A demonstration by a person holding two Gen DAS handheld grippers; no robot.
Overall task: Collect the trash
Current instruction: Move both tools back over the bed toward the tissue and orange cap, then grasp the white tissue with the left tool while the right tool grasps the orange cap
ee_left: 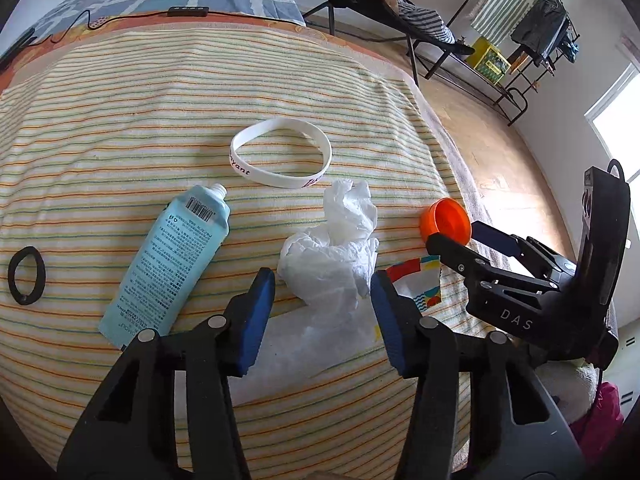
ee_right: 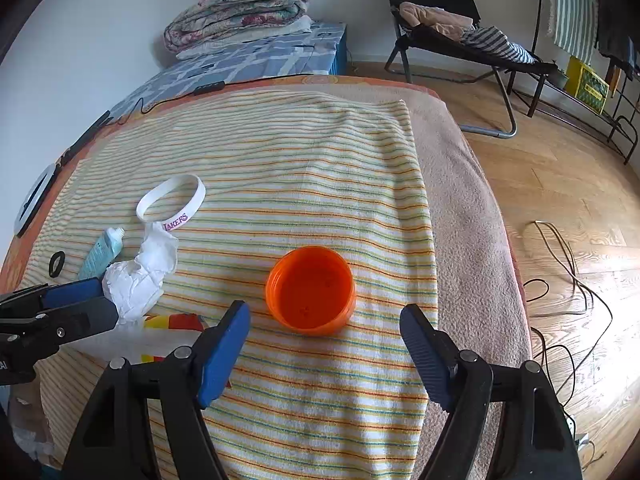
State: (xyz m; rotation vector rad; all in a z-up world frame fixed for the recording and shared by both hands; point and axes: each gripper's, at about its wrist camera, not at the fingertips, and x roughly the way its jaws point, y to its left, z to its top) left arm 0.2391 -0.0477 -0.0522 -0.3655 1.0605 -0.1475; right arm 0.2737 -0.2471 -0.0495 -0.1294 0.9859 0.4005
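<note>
A crumpled white tissue point(ee_left: 334, 246) lies on a striped towel point(ee_left: 160, 112) that covers the table, roughly in the middle of the clutter. It is a loose wad of thin paper, creased and puckered, with one twisted end pointing to the far side and a broader, flatter bulge toward the near side. Its near edge rests over a flat white wrapper point(ee_left: 416, 284) printed with red, yellow and blue patches.

The left gripper point(ee_left: 322, 312) hangs over the near part of the tissue with its blue pads on either side of the wad. The jaws are partly open and the pads do not press the paper; nothing is gripped.

To the right, an orange cap point(ee_right: 311, 290) sits open side up on the towel, a shallow round cup with a ribbed outer wall and an empty inside. The right gripper point(ee_right: 325, 344) is just on its near side, jaws spread wider than the cap, holding nothing and clear of it.

Left of the tissue lies a pale blue tube point(ee_left: 170, 264) with a barcode and small print, its white neck pointing to the far side. Beyond the tissue is a white wristband point(ee_left: 281, 153) with purple lettering, and far to the left a small black ring point(ee_left: 26, 275).
</note>
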